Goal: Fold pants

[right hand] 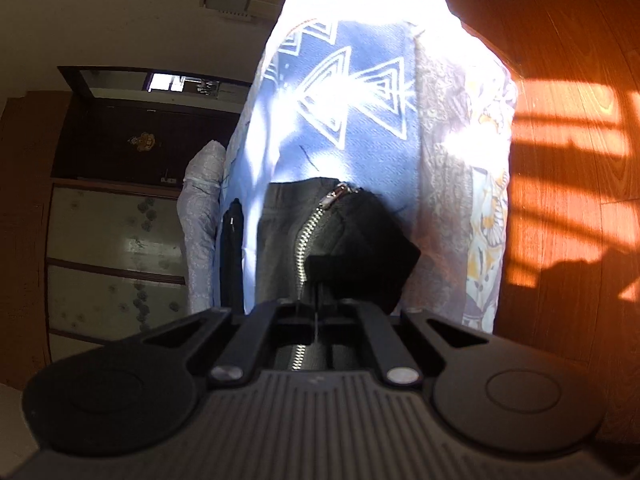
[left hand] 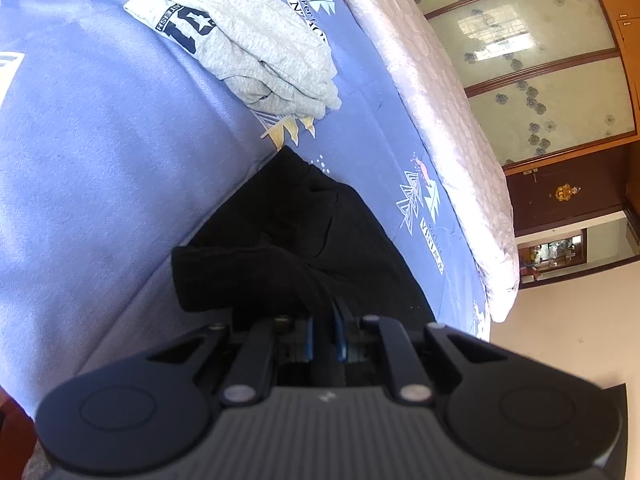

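Black pants [left hand: 320, 220] lie bunched on a blue printed bed sheet [left hand: 100, 140]. In the left wrist view my left gripper [left hand: 324, 314] is shut on a raised fold of the black cloth, which hides its fingertips. The right wrist view shows the pants [right hand: 280, 232] at the sheet's edge with a silver zipper [right hand: 308, 236] running down under the fingers. My right gripper [right hand: 318, 292] is shut, and a hump of the black cloth stands pinched at its tips.
A folded grey garment [left hand: 248, 40] with a dark star print lies farther up the sheet. A pale quilt [left hand: 440, 100] runs along the bed's far side, before a wardrobe [left hand: 540, 80]. Sunlit wooden floor [right hand: 560, 120] lies beside the bed's patterned skirt [right hand: 460, 160].
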The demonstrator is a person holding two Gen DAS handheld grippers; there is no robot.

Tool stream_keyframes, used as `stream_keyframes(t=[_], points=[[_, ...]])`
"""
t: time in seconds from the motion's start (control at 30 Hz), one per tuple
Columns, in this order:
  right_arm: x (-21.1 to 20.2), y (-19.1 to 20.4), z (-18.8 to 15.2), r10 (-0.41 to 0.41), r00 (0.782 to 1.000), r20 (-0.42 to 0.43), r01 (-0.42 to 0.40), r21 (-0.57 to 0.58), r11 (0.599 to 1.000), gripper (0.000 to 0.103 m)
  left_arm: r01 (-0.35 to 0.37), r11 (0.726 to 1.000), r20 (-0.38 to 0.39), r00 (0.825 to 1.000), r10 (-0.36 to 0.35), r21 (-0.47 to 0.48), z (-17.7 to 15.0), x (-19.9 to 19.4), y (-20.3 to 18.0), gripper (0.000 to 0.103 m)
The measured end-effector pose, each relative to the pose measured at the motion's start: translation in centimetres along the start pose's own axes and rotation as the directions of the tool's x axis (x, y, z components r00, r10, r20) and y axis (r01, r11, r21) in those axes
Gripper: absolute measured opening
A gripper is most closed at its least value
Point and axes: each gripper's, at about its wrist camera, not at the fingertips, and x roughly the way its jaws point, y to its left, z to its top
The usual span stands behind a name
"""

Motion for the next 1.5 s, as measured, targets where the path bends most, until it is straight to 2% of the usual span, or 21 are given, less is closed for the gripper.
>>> stream_keyframes(t=[0.07, 0.2, 0.3, 0.47, 0.67, 0.77, 0.93, 1.03, 1.1, 1.17, 1.23, 1.27, 1.3, 1.37, 1.43, 1.5], points=[[-0.4, 1.2, 0.5, -0.005, 1.0, 0.003, 0.005, -0.051, 0.999, 0.003, -0.001, 1.0, -0.001, 1.0, 0.001, 0.001, 0.2, 0.2, -0.1, 0.009], [0.1, 2.7, 1.0, -0.008, 1.0, 0.019, 0.009, -0.077, 0.997, 0.003, 0.002, 1.0, -0.003, 1.0, -0.002, 0.0, 0.8, 0.7, -0.4, 0.009], [2.1, 4.9, 1.2, 0.02, 0.999, 0.027, -0.017, -0.116, 0.993, 0.003, 0.009, 1.0, 0.002, 1.0, -0.009, -0.003, 1.3, 0.9, -1.1, 0.009], [7.0, 10.9, 2.1, 0.097, 0.995, 0.034, -0.09, -0.186, 0.978, 0.003, 0.019, 0.999, 0.021, 1.0, -0.019, 0.028, 2.7, 1.5, -3.3, 0.009], [17.5, 18.7, 2.1, 0.094, 0.996, -0.004, -0.091, -0.298, 0.95, 0.003, 0.021, 0.999, 0.048, 0.999, -0.022, 0.032, 5.6, 4.7, -6.1, 0.009], [23.8, 21.7, 1.5, 0.065, 0.998, -0.022, -0.068, -0.348, 0.935, 0.003, -0.005, 0.999, 0.052, 0.999, 0.003, 0.034, 7.1, 7.4, -7.2, 0.009], [35.3, 24.0, -0.2, -0.086, 0.996, -0.018, 0.069, -0.445, 0.893, 0.003, -0.093, 0.996, 0.057, 0.994, 0.093, -0.008, 10.9, 14.4, -7.9, 0.011], [40.7, 22.7, -0.8, -0.139, 0.989, -0.038, 0.113, -0.395, 0.912, 0.009, -0.169, 0.985, 0.062, 0.983, 0.17, -0.024, 12.6, 19.2, -7.6, 0.019], [41.9, 22.0, -0.7, -0.126, 0.991, -0.044, 0.104, -0.341, 0.934, 0.031, -0.202, 0.978, 0.047, 0.978, 0.204, -0.048, 12.8, 20.9, -6.8, 0.019], [41.1, 22.3, -0.7, -0.063, 0.998, -0.025, 0.05, -0.359, 0.932, 0.034, -0.175, 0.984, 0.048, 0.983, 0.177, -0.04, 12.7, 21.0, -6.3, 0.023], [39.8, 22.8, -0.9, -0.021, 0.996, -0.083, -0.013, -0.398, 0.917, 0.034, -0.131, 0.991, 0.067, 0.989, 0.131, -0.008, 12.4, 19.8, -5.9, 0.027], [39.3, 23.0, -1.1, -0.011, 0.99, -0.144, -0.047, -0.395, 0.918, 0.034, -0.109, 0.994, 0.074, 0.991, 0.109, 0.004, 12.1, 19.1, -5.7, 0.028], [38.7, 23.1, -1.9, 0.001, 0.973, -0.229, -0.093, -0.389, 0.917, 0.033, -0.093, 0.996, 0.08, 0.993, 0.091, 0.017, 11.7, 18.3, -5.5, 0.029], [38.3, 23.6, -4.6, -0.006, 0.923, -0.384, -0.162, -0.404, 0.9, 0.033, -0.093, 0.995, 0.093, 0.992, 0.089, 0.042, 11.0, 16.8, -5.2, 0.033], [38.5, 23.9, -8.7, -0.072, 0.846, -0.528, -0.193, -0.429, 0.883, 0.034, -0.093, 0.994, 0.093, 0.992, 0.087, 0.063, 10.3, 15.6, -5.1, 0.034], [39.2, 23.7, -12.7, -0.131, 0.764, -0.631, -0.192, -0.417, 0.888, 0.034, -0.081, 0.995, 0.081, 0.994, 0.076, 0.063, 9.8, 14.8, -4.8, 0.034]])
